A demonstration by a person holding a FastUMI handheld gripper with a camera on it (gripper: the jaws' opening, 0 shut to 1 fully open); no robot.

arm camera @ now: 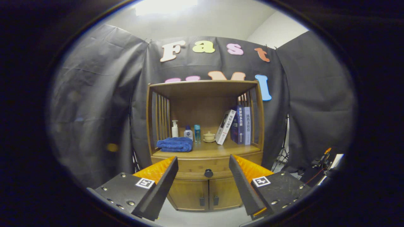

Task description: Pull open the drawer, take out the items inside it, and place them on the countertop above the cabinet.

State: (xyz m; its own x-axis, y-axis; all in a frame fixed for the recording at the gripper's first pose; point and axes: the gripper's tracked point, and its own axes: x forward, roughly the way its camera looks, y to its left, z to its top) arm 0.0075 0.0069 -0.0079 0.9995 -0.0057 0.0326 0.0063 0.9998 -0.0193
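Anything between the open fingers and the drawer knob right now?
Nothing. In the gripper view the gripper is open and the drawer knob shows in the gap, ahead, with no object intervening.

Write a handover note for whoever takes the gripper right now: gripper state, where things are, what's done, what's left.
Gripper: open, holding nothing, fingers aimed at the cabinet from a distance.
Drawer: closed; its knob sits between the fingers, beyond them.
Countertop: already carries a blue towel, bottles, a small cup and books.
Done: nothing.
Left: pull the drawer open, take out its contents, set them on the countertop.
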